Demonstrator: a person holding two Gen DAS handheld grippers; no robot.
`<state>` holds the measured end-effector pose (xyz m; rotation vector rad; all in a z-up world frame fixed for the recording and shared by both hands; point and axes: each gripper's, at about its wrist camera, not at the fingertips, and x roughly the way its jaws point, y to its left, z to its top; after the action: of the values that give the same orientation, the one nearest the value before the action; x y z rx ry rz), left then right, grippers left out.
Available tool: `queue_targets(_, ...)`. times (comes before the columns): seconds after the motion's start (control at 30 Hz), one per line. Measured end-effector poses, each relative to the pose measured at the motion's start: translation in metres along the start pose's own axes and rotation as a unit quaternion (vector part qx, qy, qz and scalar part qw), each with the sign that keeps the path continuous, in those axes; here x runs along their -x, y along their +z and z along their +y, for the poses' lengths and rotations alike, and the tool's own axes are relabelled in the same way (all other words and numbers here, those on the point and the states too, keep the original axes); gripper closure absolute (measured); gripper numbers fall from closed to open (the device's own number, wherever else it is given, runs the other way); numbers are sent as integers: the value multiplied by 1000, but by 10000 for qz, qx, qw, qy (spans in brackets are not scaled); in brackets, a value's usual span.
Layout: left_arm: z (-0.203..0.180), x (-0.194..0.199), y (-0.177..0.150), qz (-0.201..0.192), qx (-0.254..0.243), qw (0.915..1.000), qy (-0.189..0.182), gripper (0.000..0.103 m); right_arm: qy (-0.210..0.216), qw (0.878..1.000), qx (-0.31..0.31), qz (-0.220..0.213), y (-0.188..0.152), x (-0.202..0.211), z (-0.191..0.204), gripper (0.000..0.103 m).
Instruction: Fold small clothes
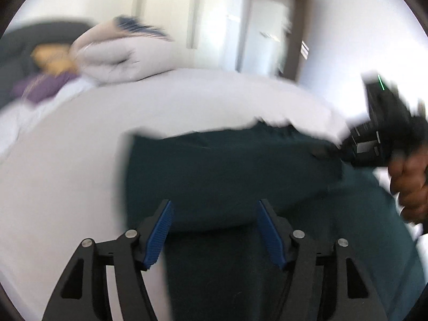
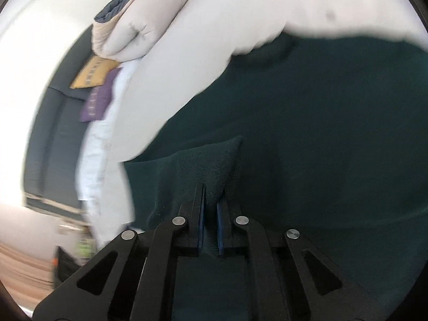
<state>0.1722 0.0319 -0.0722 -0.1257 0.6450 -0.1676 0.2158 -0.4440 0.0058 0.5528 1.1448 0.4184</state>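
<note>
Left wrist view
Left tool: blue pads spread wide apart, nothing between them, hovering over the dark cloth.
Dark green garment: lies on the white bed, its far edge raised in a fold.
Right tool: at the right edge, held by a hand, meeting the garment's far right corner; its jaws are blurred here.
Background: folded white duvet, purple cloth, door.
Writing: none readable; the view is motion-blurred.

Right wrist view
Right tool: pads pressed nearly together, pinching a peak of the dark green garment.
Garment place: spread over the white bed, filling most of the view.
Other things: folded white duvet, yellow cloth and purple cloth with markings too blurred to read.
</note>
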Motion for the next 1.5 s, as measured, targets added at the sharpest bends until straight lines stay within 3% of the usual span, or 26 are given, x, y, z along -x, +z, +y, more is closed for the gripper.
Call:
queue_targets(0.13,74,10,9,-11,1536,9880,-183,40,-911,9952,291,-226,23,27,-22,97)
queue_targets(0.23,102,9,23,-43,1826,9831,-128,58,-1237,9915,235,-312,34,36,-42,97)
queue_targets(0.33,104,4,34,25,1809,9832,-220,73,-1415,9893,149,-314,37,34,-56,97)
queue_targets(0.43,96,-5,54,100,1586,9867,-327,80,-1590,9867,159,-303,28,33,-76,97)
queue_targets(0.67,65,-25,82,273,1041,9933,-416,80,-1839,9814,-120,-532,34,38,-107,97)
queue_targets(0.9,59,-46,52,788,1076,9900,-468,80,-2240,9736,149,-418,39,27,-114,96)
queue_targets(1.2,43,-76,75,834,707,9928,-483,80,-2084,9766,181,-499,27,38,-97,96)
queue_targets(1.5,30,-142,57,1577,84,9871,-248,79,-2011,9789,-159,-322,19,44,-113,96)
